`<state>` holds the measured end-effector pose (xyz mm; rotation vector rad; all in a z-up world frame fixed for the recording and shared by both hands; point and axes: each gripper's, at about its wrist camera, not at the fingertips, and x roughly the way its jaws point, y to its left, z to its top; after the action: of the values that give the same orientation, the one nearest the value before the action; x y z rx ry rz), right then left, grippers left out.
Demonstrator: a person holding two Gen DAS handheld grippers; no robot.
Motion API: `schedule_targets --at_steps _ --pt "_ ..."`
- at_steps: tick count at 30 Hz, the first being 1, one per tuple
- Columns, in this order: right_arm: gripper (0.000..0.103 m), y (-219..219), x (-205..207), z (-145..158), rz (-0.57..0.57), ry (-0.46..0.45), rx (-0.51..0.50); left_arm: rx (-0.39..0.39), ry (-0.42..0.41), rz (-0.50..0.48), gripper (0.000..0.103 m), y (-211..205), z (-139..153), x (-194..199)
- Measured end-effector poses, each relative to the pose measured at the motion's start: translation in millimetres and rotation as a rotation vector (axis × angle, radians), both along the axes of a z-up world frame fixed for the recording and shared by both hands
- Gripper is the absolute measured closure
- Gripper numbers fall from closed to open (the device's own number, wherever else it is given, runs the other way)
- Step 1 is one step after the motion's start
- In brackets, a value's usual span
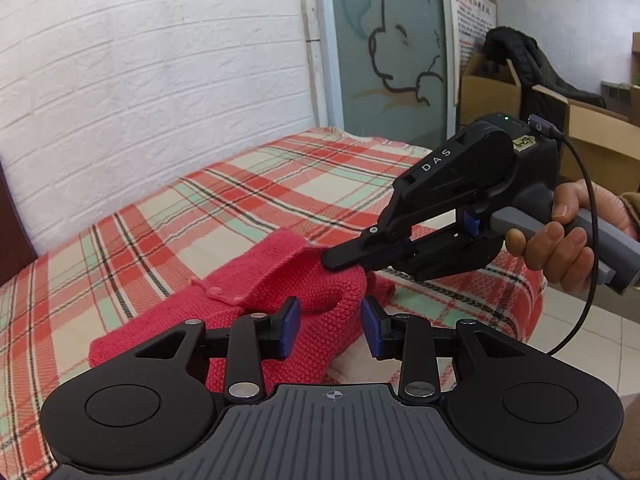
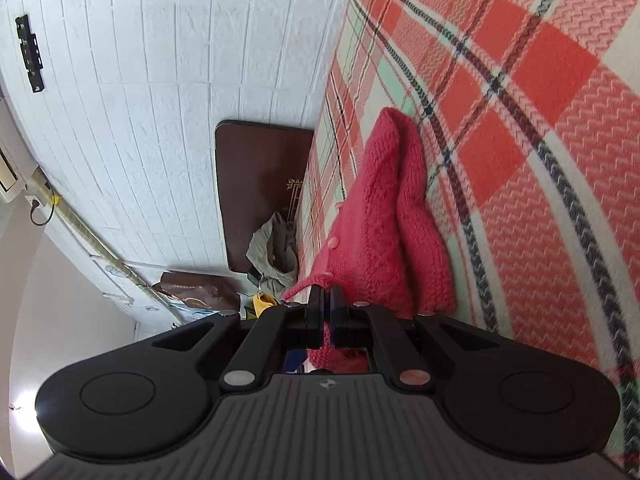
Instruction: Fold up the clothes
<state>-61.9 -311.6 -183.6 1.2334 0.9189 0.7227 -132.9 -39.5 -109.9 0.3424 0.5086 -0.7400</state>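
- The near edge of the red knitted cardigan [image 1: 280, 280] is hidden behind the left gripper [image 1: 330, 330] body.
- The right gripper [image 1: 340, 258] fingertips are partly sunk into a knit fold.
- In the right wrist view, the pinched knit disappears between the closed jaws.
- The white printed wall poster [image 1: 472, 12] has text too small to read.
- The plaid bed cover [image 2: 520, 100] is cut off at the frame edge.

Right gripper [image 2: 326, 304] clamped on red knit sweater [image 2: 384, 216] edge, over plaid bedsheet [image 2: 520, 100].
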Motion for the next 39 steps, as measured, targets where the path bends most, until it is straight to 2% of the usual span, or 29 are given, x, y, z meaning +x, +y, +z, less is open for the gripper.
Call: schedule_targets --at_steps 4,6,7,8,10,12,14,16,19,22,24,27,30,33,35,36,37,38,39 --pt "0.100 1 4 -5 -0.001 -0.004 0.020 -0.009 0.028 0.011 0.051 -5 -3 10" --pt "0.100 0 5 -8 -0.002 0.002 0.038 0.015 0.029 0.021 0.051 -10 -8 14" --pt "0.100 0 6 -10 -0.002 0.005 0.046 0.028 0.029 0.027 0.056 -12 -11 16" --pt "0.100 0 6 -10 -0.002 0.007 0.039 0.041 0.030 0.032 0.075 -14 -13 18" --pt "0.100 0 6 -11 0.000 0.011 0.024 0.053 0.029 0.037 0.094 -18 -17 18" --pt "0.097 0 6 -12 0.001 0.014 0.008 0.073 -0.003 0.042 0.096 -22 -19 13" --pt "0.096 -1 4 -5 -0.002 -0.012 -0.050 0.105 -0.048 0.041 0.097 -26 -22 6" --pt "0.093 -1 1 9 -0.002 -0.073 -0.128 0.133 -0.095 0.037 0.097 -30 -23 -2" --pt "0.090 7 -3 41 0.026 -0.211 -0.285 0.163 -0.137 0.027 0.097 -33 -23 -9" --pt "0.088 22 -1 67 0.096 -0.318 -0.380 0.179 -0.159 0.022 0.097 -34 -23 -13" --pt "0.076 27 3 74 0.127 -0.352 -0.425 0.197 -0.186 0.020 0.097 -36 -24 -16" --pt "0.072 35 14 73 0.163 -0.354 -0.461 0.222 -0.240 0.015 0.097 -38 -26 -23" --pt "0.079 34 32 55 0.171 -0.234 -0.421 0.243 -0.268 0.009 0.097 -38 -29 -27" --pt "0.080 32 28 54 0.147 -0.239 -0.458 0.262 -0.277 0.004 0.096 -37 -34 -29" --pt "0.080 31 25 54 0.131 -0.244 -0.484 0.274 -0.282 0.000 0.086 -36 -37 -30" --pt "0.079 32 18 62 0.125 -0.277 -0.515 0.264 -0.273 -0.002 0.085 -32 -35 -31" --pt "0.079 34 12 70 0.120 -0.311 -0.546 0.254 -0.262 -0.004 0.078 -28 -33 -33" --pt "0.079 37 6 79 0.121 -0.347 -0.577 0.244 -0.252 -0.006 0.061 -24 -31 -35" --pt "0.077 41 0 88 0.123 -0.383 -0.608 0.229 -0.238 0.003 0.054 -18 -27 -35"
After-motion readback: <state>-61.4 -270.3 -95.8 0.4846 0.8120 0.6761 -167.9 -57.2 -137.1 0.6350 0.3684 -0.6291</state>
